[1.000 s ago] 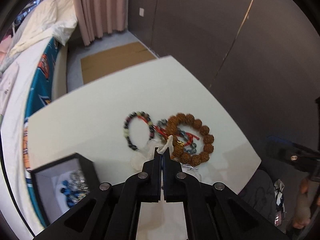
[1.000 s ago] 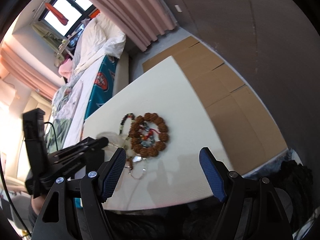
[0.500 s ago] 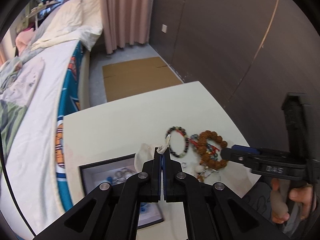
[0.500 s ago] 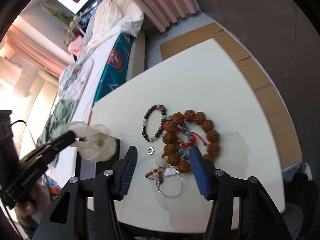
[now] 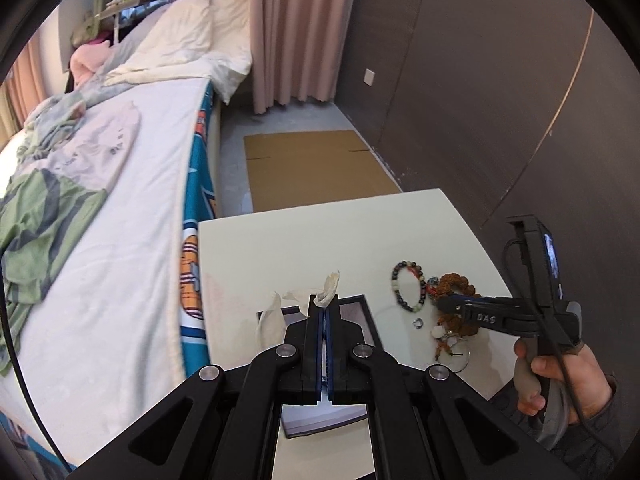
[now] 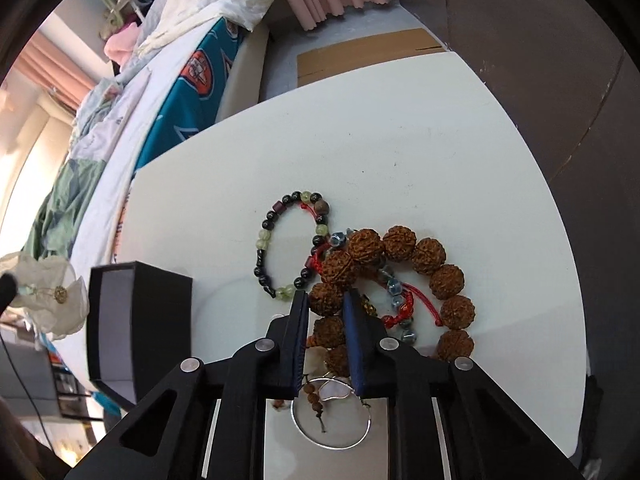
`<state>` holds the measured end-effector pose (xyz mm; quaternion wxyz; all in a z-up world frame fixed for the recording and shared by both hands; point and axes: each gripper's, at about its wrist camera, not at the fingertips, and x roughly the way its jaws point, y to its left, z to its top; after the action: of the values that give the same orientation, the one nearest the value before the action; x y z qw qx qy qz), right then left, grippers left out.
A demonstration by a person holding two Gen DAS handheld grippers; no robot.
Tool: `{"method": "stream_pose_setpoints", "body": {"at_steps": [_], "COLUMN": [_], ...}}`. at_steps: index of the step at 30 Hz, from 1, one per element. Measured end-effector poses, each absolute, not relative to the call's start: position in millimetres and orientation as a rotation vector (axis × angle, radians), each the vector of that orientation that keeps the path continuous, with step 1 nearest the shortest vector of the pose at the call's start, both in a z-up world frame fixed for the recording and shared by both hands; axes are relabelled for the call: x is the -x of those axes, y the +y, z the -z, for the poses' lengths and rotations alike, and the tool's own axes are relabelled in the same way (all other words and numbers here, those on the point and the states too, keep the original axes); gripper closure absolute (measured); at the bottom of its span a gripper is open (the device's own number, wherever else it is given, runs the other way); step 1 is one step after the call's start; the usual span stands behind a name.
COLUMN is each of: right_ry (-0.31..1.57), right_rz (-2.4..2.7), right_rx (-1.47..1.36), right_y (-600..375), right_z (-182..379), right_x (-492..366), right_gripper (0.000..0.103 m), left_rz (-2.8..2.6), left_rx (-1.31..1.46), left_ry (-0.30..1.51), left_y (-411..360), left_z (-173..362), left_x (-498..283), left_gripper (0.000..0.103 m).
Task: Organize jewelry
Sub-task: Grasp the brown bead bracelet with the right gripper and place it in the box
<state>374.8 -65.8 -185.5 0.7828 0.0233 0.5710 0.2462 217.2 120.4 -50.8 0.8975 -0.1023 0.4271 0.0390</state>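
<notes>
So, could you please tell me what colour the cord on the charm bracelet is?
Red cord, threaded with silvery-blue charms; the right wrist view shows it best.

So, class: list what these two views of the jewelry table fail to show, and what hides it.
- Left wrist view: the black box interior, behind the left gripper.
- Right wrist view: the silver ring, partly covered by the right gripper.
- Right wrist view: whether the jaws press the brown bead bracelet.

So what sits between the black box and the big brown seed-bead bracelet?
Right wrist view: the dark-and-green bead bracelet lies between the black box and brown bracelet.
</notes>
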Motion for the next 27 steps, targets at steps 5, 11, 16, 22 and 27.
{"method": "stream_pose_setpoints", "body": {"at_steps": [5,11,16,22,27], "right_ry": [1.147,1.066,1.009,0.964,0.954], "right_rz": [-0.578,-0.634,-0.703,-0.765,-0.810], "right_rx": [-0.090,-0.145,-0.188,-0.183,-0.167], "right_y": [-76,-87,-84,-69,-53], "right_z": [156,118,86,58,48], "right_x": [-361,-343,-326,-309,-299], "right_gripper": [0.085,0.085,0.085,0.085,0.085], "left_rz": [-0.075,-0.048,-0.027,-0.054,-0.056], "left_rx": [0.228,0.258,0.321,0.388,0.399], "left_ry": [0.869,0.866,0.866,0.873,0.854], "left_y": [127,122,119,130,140], "left_z": [46,50,55,60,54], "left_x": [-211,-211,-217,-213,-200], "left_gripper": [0.103,0.103,0.101,0.025,0.023]}}
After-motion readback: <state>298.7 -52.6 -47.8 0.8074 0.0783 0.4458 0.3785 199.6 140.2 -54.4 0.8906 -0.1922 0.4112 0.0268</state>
